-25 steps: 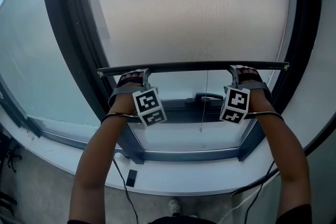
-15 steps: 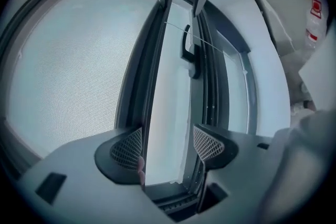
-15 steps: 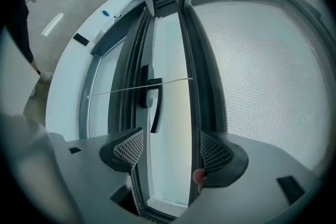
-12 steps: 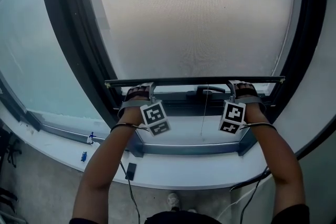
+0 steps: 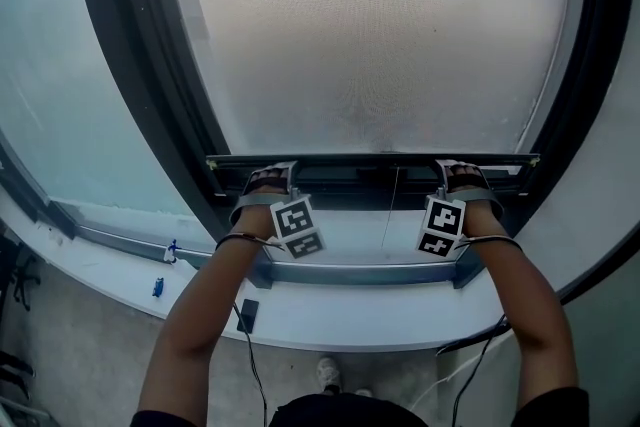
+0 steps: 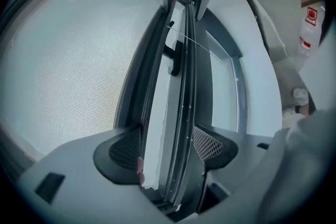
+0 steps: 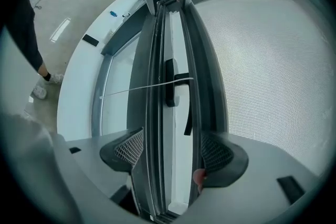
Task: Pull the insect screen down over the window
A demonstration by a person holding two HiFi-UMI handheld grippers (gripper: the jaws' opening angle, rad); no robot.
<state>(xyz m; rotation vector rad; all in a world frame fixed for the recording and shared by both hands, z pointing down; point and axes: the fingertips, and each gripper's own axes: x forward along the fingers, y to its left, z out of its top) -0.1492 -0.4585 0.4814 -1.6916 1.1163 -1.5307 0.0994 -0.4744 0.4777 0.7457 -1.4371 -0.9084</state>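
The insect screen (image 5: 370, 35) is a pale mesh over nearly the whole window opening. Its dark bottom bar (image 5: 372, 160) lies level, just above the lower window frame (image 5: 360, 273). My left gripper (image 5: 270, 177) is shut on the bar near its left end, and my right gripper (image 5: 460, 173) near its right end. In the left gripper view the bar (image 6: 169, 113) runs between the meshed pads (image 6: 127, 150) of the left gripper (image 6: 167, 147). The right gripper view shows the same bar (image 7: 157, 60) clamped in the right gripper (image 7: 172, 152). A thin pull cord (image 5: 389, 215) hangs from the bar's middle.
The dark window handle (image 7: 169, 89) sits just behind the bar. A white sill (image 5: 350, 313) runs below the frame, with a small black device (image 5: 247, 315) and blue bits (image 5: 158, 287) on it. Cables (image 5: 470, 370) hang off the sill. A fixed pane (image 5: 70, 115) lies to the left.
Both grippers have come down with the bar, from well above the handle to just over the lower frame. The mesh now covers more of the opening.
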